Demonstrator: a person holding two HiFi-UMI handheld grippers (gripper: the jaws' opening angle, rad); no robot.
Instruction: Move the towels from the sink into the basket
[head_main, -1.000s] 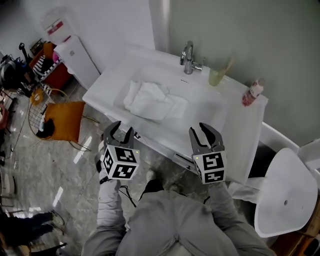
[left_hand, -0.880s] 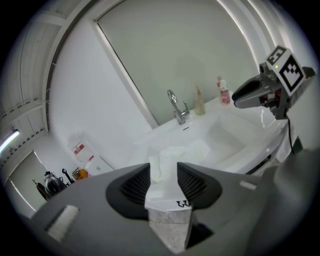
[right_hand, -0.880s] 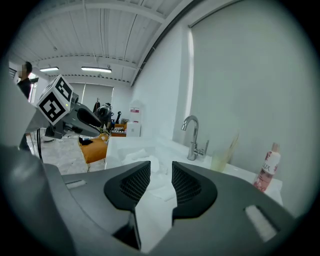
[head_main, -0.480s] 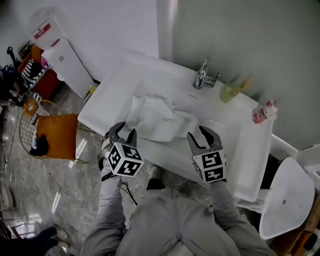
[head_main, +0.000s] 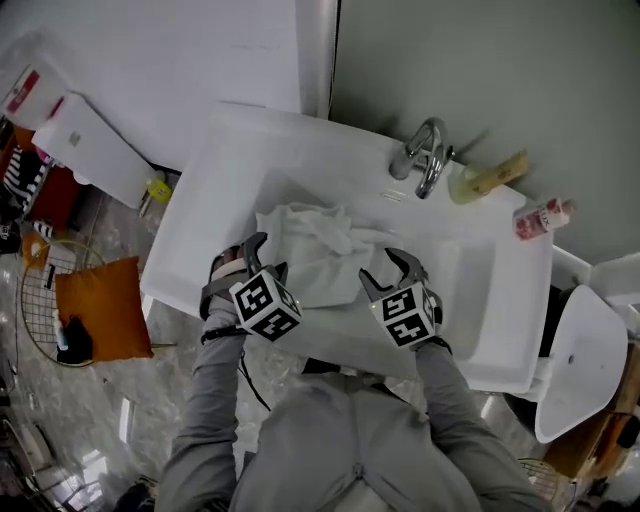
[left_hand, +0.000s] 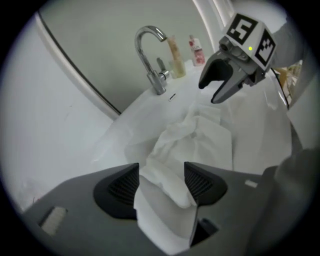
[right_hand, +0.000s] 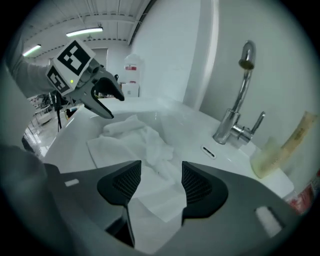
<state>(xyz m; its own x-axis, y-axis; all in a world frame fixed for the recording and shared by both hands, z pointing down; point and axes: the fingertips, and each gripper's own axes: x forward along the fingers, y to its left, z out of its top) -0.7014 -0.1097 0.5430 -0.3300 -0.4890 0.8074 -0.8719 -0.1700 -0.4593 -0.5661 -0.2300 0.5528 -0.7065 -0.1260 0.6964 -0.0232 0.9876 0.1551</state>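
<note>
White crumpled towels lie in the white sink. My left gripper sits over the towels' left front part, its jaws opening. A raised towel fold stands between its pads without being squeezed. My right gripper hovers at the towels' right front edge, jaws also opening, with a flat towel corner lying under the gap. Each gripper shows in the other's view: the right gripper and the left gripper. A wire basket stands on the floor far left.
A chrome faucet rises at the sink's back, with a yellowish cup and a pink bottle to its right. An orange cushion lies in the basket. A white seat stands at the right.
Both grippers have moved forward from in front of the sink to the towels inside it. Their jaws stand wider than before. The head view has shifted closer over the sink.
</note>
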